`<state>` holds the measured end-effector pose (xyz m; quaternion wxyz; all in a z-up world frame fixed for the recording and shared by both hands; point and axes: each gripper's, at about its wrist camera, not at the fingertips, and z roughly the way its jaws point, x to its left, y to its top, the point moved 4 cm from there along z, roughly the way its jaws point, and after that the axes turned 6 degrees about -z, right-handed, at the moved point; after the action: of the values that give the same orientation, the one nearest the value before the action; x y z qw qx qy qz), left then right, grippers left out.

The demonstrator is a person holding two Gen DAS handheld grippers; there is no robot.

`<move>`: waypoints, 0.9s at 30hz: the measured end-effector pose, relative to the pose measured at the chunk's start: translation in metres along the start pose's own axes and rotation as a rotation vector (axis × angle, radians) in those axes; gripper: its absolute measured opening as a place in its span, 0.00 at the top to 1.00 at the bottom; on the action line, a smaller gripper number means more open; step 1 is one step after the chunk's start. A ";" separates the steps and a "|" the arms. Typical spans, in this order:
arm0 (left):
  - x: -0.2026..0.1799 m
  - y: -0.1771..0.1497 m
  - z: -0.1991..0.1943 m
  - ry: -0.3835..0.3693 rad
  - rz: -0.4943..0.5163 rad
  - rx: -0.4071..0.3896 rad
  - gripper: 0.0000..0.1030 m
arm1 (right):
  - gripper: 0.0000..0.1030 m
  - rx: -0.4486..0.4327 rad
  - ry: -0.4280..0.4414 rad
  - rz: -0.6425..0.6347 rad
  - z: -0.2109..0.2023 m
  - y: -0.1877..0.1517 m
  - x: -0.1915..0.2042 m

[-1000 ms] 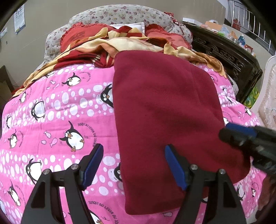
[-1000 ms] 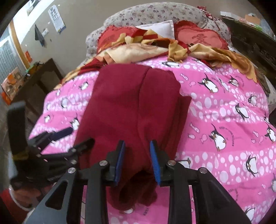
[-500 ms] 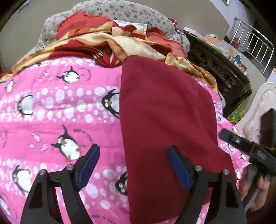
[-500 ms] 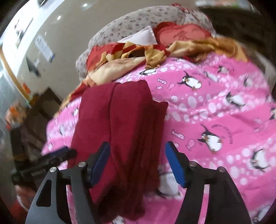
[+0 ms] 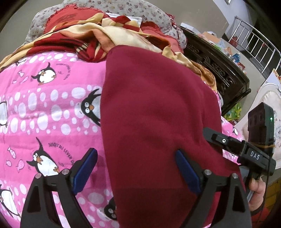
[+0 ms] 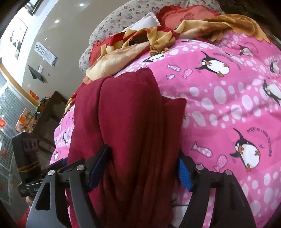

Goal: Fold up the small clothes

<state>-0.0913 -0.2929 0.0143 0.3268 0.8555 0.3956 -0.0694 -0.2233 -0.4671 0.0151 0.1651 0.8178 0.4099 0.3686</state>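
A dark red fleece garment (image 5: pixel 154 108) lies folded lengthwise on the pink penguin quilt (image 5: pixel 43 105). My left gripper (image 5: pixel 136 169) hovers over the garment's near left edge. Its jaws are still opening, with one blue pad over the quilt and the other over the cloth, neither pressing. In the right wrist view the garment (image 6: pixel 130 114) shows as a thick bundle of stacked folds. My right gripper (image 6: pixel 142 168) straddles its near end, jaws opening. The cloth lies between the pads, loose and not pinched.
Red and yellow patterned blankets (image 5: pixel 105 35) and floral pillows (image 5: pixel 133 8) are heaped at the head of the bed. A dark carved cabinet (image 5: pixel 219 70) stands on the right, a dark table (image 6: pixel 51 112) on the left. A person's hand (image 5: pixel 256 191) grips the right tool.
The right jaws were nearly closed on the garment's near fold and have spread wide, letting it go. The left jaws widened a little. Both grippers have moved in closer and lower over the garment.
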 end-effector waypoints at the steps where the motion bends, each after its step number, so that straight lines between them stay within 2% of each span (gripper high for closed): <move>1: -0.001 0.000 0.001 0.001 0.002 -0.002 0.09 | 0.24 -0.002 -0.003 -0.006 -0.001 -0.002 0.000; 5: -0.002 0.000 0.003 0.003 -0.004 -0.005 0.09 | 0.25 -0.008 -0.015 -0.017 -0.001 -0.002 0.001; 6: -0.003 0.000 0.003 0.003 -0.006 -0.006 0.09 | 0.26 -0.008 -0.015 -0.015 -0.001 -0.002 0.001; 7: -0.003 0.000 0.003 0.002 -0.006 -0.007 0.12 | 0.32 -0.010 -0.015 -0.014 -0.001 -0.001 0.001; 8: -0.005 -0.001 0.002 -0.013 0.000 -0.007 0.23 | 0.41 -0.016 -0.013 -0.014 -0.003 -0.001 0.002; 9: -0.007 -0.002 0.001 -0.018 0.009 -0.007 0.25 | 0.46 -0.021 -0.014 -0.016 -0.004 0.000 0.003; 11: -0.010 -0.002 -0.003 -0.011 0.024 -0.017 0.37 | 0.58 -0.029 -0.022 -0.030 -0.009 0.001 0.007; 12: -0.011 -0.002 -0.007 -0.012 0.025 -0.022 0.40 | 0.59 -0.029 -0.023 -0.037 -0.011 0.001 0.008; 14: -0.009 -0.002 -0.016 -0.019 0.009 -0.025 0.54 | 0.61 -0.028 -0.017 -0.046 -0.018 0.002 0.015; 16: -0.007 -0.001 -0.031 -0.041 -0.012 -0.023 0.60 | 0.62 -0.034 0.002 -0.051 -0.026 0.004 0.023; 23: 0.005 -0.014 -0.091 -0.005 -0.023 -0.007 0.61 | 0.62 -0.040 0.099 -0.098 -0.052 0.002 0.076; 27: 0.019 -0.019 -0.119 0.050 -0.036 -0.021 0.62 | 0.63 -0.009 0.174 -0.084 -0.049 -0.005 0.101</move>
<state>-0.1088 -0.1990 0.0900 0.3242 0.8464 0.4196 -0.0496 -0.2227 -0.3856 0.0923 0.1480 0.7642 0.4549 0.4327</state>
